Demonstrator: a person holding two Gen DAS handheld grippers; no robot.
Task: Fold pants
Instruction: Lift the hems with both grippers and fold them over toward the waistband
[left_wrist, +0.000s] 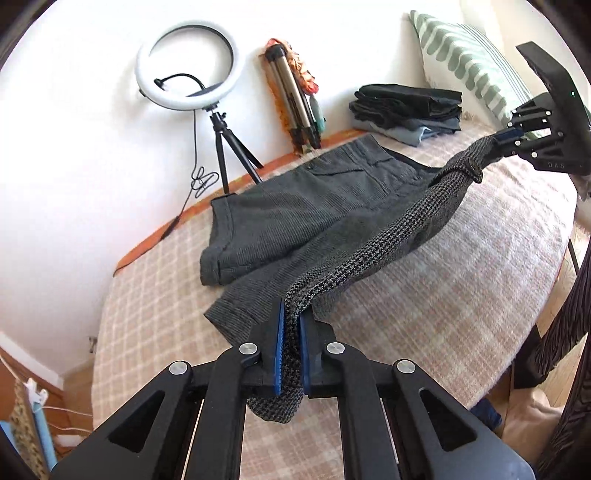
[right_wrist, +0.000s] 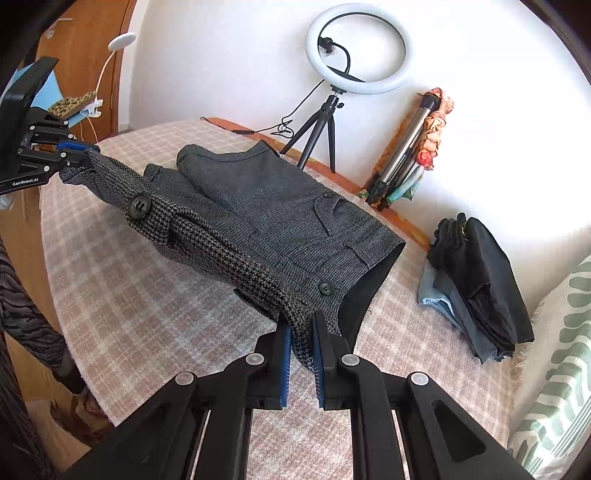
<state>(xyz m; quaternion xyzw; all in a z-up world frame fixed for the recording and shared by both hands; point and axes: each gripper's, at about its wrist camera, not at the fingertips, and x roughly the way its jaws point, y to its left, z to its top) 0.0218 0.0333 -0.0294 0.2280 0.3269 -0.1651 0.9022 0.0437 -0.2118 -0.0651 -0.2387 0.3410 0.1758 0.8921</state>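
Note:
Grey houndstooth pants (left_wrist: 295, 206) lie on a checked bedspread (left_wrist: 443, 295), their near edge lifted and stretched taut between both grippers. My left gripper (left_wrist: 291, 314) is shut on one end of that raised edge. My right gripper (right_wrist: 301, 325) is shut on the other end, near a black button (right_wrist: 325, 289). The right gripper shows in the left wrist view (left_wrist: 508, 138) at the upper right. The left gripper shows in the right wrist view (right_wrist: 79, 155) at the left. The far half of the pants (right_wrist: 280, 214) rests flat on the bedspread (right_wrist: 147, 295).
A stack of folded dark clothes (left_wrist: 410, 110) (right_wrist: 480, 280) sits at the far end of the bed beside a green-striped pillow (left_wrist: 469, 62). A ring light on a tripod (left_wrist: 190, 62) and a folded tripod (left_wrist: 295, 99) stand against the white wall.

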